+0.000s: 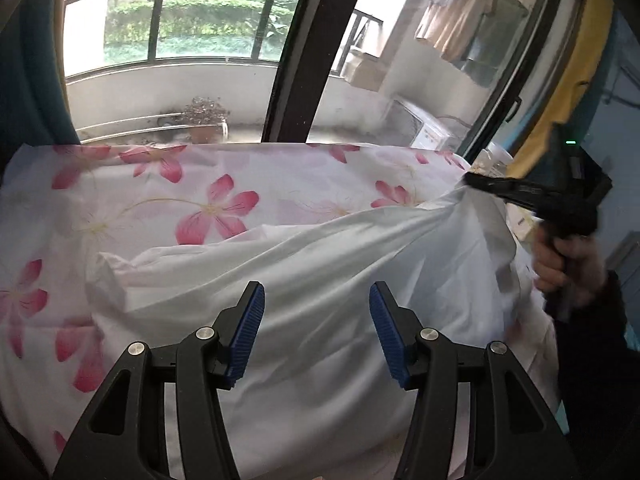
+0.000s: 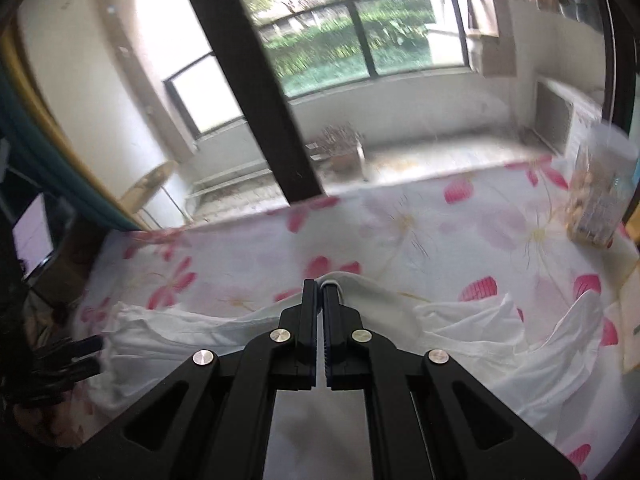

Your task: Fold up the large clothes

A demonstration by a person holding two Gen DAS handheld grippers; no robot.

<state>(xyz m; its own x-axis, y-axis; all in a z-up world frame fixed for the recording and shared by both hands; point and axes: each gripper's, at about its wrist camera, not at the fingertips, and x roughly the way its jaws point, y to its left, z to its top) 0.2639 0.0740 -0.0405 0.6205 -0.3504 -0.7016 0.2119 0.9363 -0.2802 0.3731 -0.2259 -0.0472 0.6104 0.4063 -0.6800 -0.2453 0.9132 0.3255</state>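
We hold the left gripper [image 1: 317,300] above a white garment [image 1: 320,280] spread in soft folds over a surface covered by a pink-flowered sheet [image 1: 192,192]; whether that surface is a bed or a counter we cannot tell. Its blue-padded fingers [image 1: 252,332] stand wide apart, released, with nothing between them and the cloth lying below.

To the right, our right gripper [image 2: 321,286] is clenched on a bunched edge of the white garment, its black jaws pressed together with a fold of cloth and what looks like a seam showing at the tips. From the left wrist view we see that gripper lifting the fabric into a raised peak near the far right side of the sheet, the cloth stretched taut down from the pinch, and the right hand [image 1: 568,260] wrapped around the handle.

The rest of the garment sags across the near half of the sheet, crumpled at its left end and rumpled at its right. A clear plastic jar [image 2: 600,188] stands at the far right corner of the sheet. Beyond the glass we see a balcony railing [image 1: 160,8], a potted plant [image 1: 206,118] and hanging laundry [image 1: 460,20].
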